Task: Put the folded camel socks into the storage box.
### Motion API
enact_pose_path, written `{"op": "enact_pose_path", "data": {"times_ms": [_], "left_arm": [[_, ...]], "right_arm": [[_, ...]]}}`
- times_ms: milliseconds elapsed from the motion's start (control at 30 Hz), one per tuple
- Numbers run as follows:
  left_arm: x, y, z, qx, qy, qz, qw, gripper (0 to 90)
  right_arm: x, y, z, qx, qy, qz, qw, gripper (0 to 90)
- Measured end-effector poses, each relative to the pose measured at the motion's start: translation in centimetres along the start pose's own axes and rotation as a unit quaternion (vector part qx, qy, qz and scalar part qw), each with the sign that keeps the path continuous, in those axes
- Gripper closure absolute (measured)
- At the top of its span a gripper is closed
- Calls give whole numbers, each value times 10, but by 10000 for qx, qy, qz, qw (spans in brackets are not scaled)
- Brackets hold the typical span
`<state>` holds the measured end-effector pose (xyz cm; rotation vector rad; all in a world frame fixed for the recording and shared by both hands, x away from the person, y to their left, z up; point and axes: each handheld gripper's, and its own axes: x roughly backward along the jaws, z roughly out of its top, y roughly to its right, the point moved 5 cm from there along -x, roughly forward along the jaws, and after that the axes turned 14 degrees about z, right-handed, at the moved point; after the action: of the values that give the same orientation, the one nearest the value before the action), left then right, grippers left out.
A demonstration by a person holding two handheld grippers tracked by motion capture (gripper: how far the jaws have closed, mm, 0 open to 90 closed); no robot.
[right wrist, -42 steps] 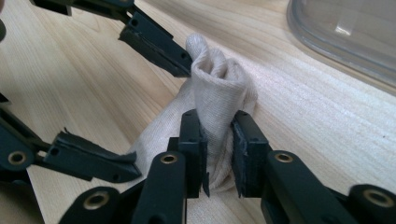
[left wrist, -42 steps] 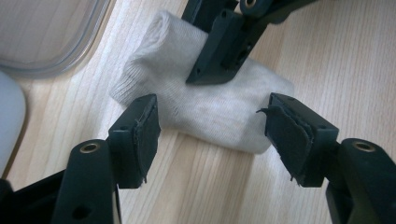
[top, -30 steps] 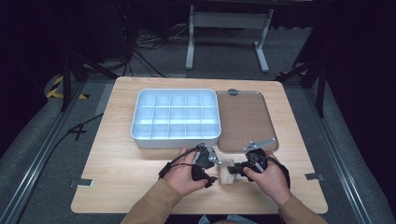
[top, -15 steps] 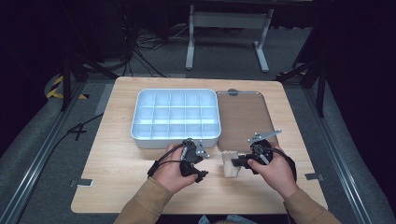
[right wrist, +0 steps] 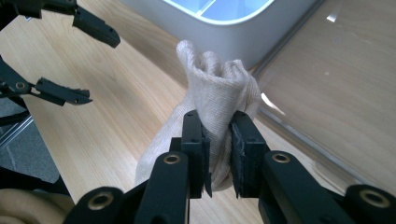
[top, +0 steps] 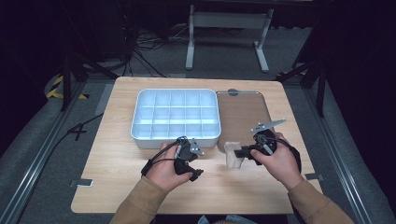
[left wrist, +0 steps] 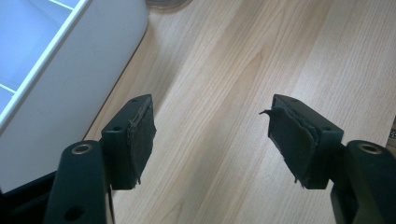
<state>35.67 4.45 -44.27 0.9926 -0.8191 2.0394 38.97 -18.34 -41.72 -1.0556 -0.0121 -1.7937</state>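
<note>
Right gripper (right wrist: 218, 154): your right gripper view shows what the high view cannot, the two jaws pinched on a beige cloth (right wrist: 217, 100) with only a bunched fold between them. The cloth rises above the pads and hangs down to the table (right wrist: 112, 93).
Cloth from above: in the high view you see it as a small pale lump (top: 232, 154) just off the near right corner of the white tray (top: 175, 136), at the near left corner of the clear lid (top: 243, 114).
Left gripper (left wrist: 212, 135): your left gripper view shows the jaws spread wide over bare wood, nothing between them. The tray's white outer wall (left wrist: 70, 79) stands just beside the left pad.
Left gripper from above: your hand (top: 170, 168) holds it near the tray's front wall, well apart from the cloth.
Hard to make out: the pad linings look frayed at their edges; the cloth's lower end is hidden behind your right gripper's jaws.
Tray: its divided compartments show from above; the gripper views cut it to a corner.
Farther off: the lid lies flat beside the tray's right wall.
</note>
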Motion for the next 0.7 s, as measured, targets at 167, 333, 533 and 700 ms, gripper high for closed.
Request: {"op": "enact_pose_path", "data": {"times_ms": [167, 333, 533, 700], "left_arm": [[1, -2, -2, 8, 3, 28, 10000, 322], [2, -3, -3, -6, -14, 80, 10000, 324], [3, -4, -4, 79, -38, 50, 9999, 321], [3, -7, -6, 47, -36, 138, 9999, 323]], "right_arm": [[5, 0, 8, 70, -5, -26, 10000, 778], [10, 1, 16, 117, -9, -57, 9999, 778], [15, 2, 24, 148, -9, -77, 9999, 777], [14, 3, 31, 493, -138, 53, 9987, 776]]}}
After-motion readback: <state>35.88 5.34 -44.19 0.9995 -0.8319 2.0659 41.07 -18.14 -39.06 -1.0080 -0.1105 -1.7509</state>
